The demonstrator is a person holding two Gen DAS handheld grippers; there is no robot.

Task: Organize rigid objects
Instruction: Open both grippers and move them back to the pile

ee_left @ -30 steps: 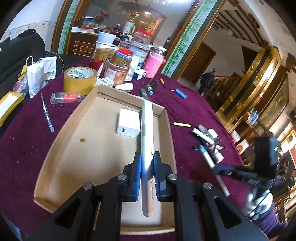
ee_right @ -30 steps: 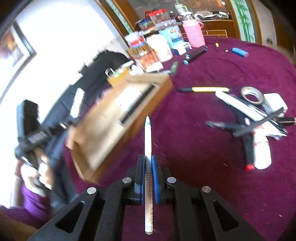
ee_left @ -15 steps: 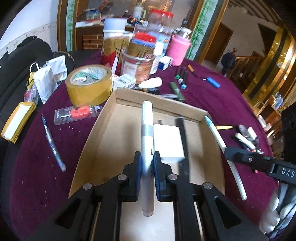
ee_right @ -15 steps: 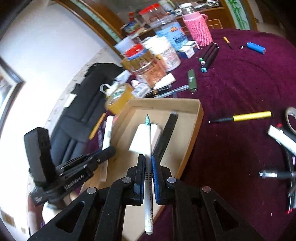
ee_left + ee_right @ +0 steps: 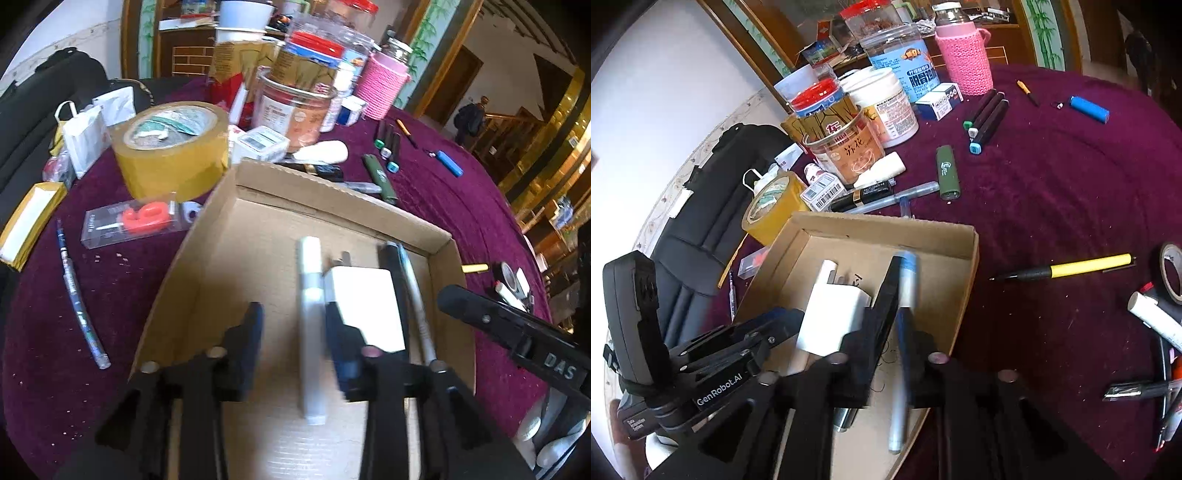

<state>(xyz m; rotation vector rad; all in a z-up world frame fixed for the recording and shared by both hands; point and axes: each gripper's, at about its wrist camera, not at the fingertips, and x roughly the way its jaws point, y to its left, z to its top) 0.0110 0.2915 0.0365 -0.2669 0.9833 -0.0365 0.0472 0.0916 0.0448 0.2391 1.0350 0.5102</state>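
A shallow cardboard tray (image 5: 280, 181) (image 5: 964, 240) lies on the purple tablecloth. In it lie a white charger block (image 5: 365, 302) (image 5: 831, 321), a black bar (image 5: 882, 306) and a white marker (image 5: 310, 321). My left gripper (image 5: 293, 343) is open over the tray, its jaws apart on either side of the white marker, which lies loose. My right gripper (image 5: 882, 362) is open over the tray's right side; a slim blue-tipped white pen (image 5: 903, 332) lies between its jaws, along the black bar. The pen also shows in the left wrist view (image 5: 413, 295).
A big tape roll (image 5: 170, 147), jars (image 5: 849, 144), a pink-sleeved bottle (image 5: 964, 59) and a red clip box (image 5: 136, 221) crowd behind and left of the tray. Markers (image 5: 986, 114), a green lighter (image 5: 947, 171), a yellow pen (image 5: 1067, 269) and more pens (image 5: 1156, 321) lie to the right.
Both grippers have moved forward over the tray and opened. The white marker and the slim pen have left the jaws and now lie in the tray.
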